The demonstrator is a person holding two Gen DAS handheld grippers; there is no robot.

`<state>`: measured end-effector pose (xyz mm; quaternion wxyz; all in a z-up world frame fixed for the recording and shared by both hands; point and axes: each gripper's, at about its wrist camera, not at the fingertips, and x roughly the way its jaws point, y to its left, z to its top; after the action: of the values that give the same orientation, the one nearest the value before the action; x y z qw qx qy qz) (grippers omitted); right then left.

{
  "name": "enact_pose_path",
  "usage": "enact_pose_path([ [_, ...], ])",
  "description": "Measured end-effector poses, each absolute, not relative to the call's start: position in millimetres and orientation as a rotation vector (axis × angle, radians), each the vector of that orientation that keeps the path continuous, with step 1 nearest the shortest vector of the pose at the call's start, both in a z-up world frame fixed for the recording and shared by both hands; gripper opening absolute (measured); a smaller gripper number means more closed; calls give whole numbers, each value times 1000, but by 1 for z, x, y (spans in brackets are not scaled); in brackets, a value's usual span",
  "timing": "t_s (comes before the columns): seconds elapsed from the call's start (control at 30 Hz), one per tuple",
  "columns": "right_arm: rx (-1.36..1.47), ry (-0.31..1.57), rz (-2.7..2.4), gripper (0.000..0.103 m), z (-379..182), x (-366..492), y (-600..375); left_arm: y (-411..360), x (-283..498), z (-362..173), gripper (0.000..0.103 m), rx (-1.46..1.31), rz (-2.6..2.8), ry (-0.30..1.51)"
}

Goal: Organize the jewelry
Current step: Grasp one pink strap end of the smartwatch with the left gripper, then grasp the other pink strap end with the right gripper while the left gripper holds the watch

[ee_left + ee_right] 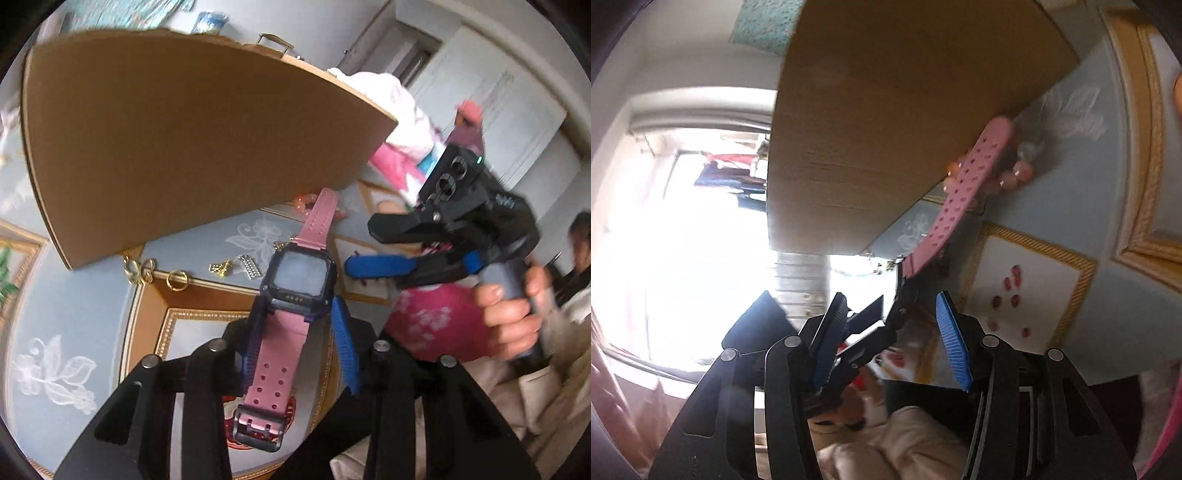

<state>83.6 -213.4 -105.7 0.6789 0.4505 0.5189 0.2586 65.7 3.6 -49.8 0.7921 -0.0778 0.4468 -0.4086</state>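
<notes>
A pink-strapped watch (299,275) with a dark square case hangs above the table, and my left gripper (300,301) is shut on the sides of its case. The buckle end lies back between the fingers. In the right wrist view the free strap end of the watch (960,184) sticks up toward the cardboard box (905,110). My right gripper (362,245) hovers to the right of the watch, open and holding nothing. In its own view the right gripper (890,317) has blue pads (955,347) standing well apart.
The large cardboard box (184,147) stands on the blue patterned table (74,314). Small pieces lie near it: a gold ring (177,280), a gold ornament (138,269), a silver clip (251,267) and a pink bead bracelet (1015,173). A hand (509,314) grips the right gripper's handle.
</notes>
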Motion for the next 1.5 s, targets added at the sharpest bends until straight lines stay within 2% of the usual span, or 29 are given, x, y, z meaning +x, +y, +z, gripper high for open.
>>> enact_pose_path([
  [0.27,1024,1236,553,36,-121,90,-193,5,61,-51,34,-153,-919,949],
  [0.37,1024,1251,539,25,-125,91,-188,4,62,-51,34,-148,-925,945],
  [0.4,1033,1252,538,16,-126,90,-187,4,61,-51,34,-145,-926,945],
  [0.43,1052,1253,539,15,-128,90,-187,3,59,-51,34,-135,-925,944],
  [0.8,1143,1200,533,13,-121,85,-189,-32,31,-29,37,168,-827,868],
  [1.07,1191,1197,528,13,-130,75,-194,-64,7,-42,37,444,-620,811],
  [1.17,1201,1200,512,13,-130,71,-202,-67,1,-43,31,481,-583,785],
  [1.33,1223,1213,504,13,-137,75,-205,-59,-1,-43,27,465,-545,792],
  [1.5,1218,1216,509,13,-125,74,-219,-59,-3,-43,13,459,-550,793],
])
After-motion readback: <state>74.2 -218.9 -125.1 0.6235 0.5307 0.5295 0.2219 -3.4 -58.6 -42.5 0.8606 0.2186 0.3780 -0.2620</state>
